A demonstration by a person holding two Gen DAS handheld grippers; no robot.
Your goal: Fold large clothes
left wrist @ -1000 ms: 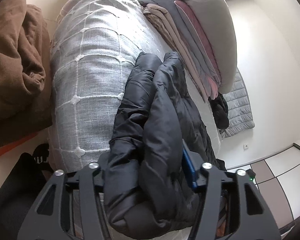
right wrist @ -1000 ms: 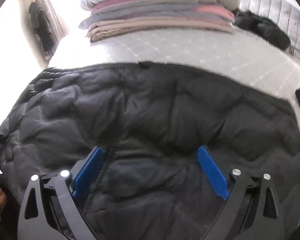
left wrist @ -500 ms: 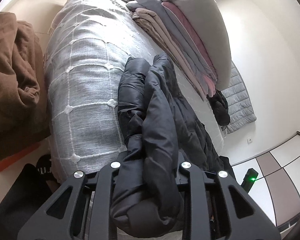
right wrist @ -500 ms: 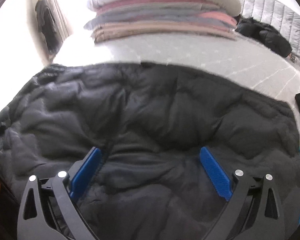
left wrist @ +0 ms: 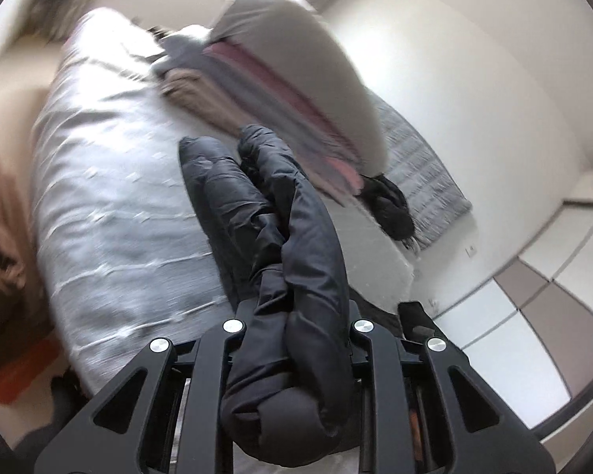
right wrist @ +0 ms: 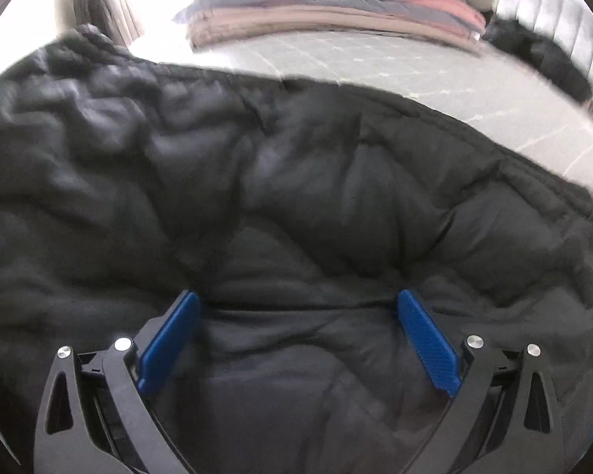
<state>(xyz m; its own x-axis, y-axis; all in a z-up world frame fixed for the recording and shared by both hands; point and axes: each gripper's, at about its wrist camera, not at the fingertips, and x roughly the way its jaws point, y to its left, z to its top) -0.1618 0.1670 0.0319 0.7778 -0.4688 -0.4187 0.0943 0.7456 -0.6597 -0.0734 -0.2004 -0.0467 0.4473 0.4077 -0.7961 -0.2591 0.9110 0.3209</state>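
Broadly, a grey quilted bed (left wrist: 110,197) is covered at its near edge by a black puffer jacket (right wrist: 296,197). Folded clothes (left wrist: 280,91) are stacked behind. A bunched jacket fold is clamped by the left gripper (left wrist: 292,328); the right gripper (right wrist: 296,324) is spread wide, pads pressed onto the jacket.

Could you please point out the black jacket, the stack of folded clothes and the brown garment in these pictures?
black jacket (left wrist: 308,245), left wrist view, on its raised sleeve.
stack of folded clothes (right wrist: 336,12), right wrist view, on its front edge.
brown garment (left wrist: 0,217), left wrist view, on its folds.
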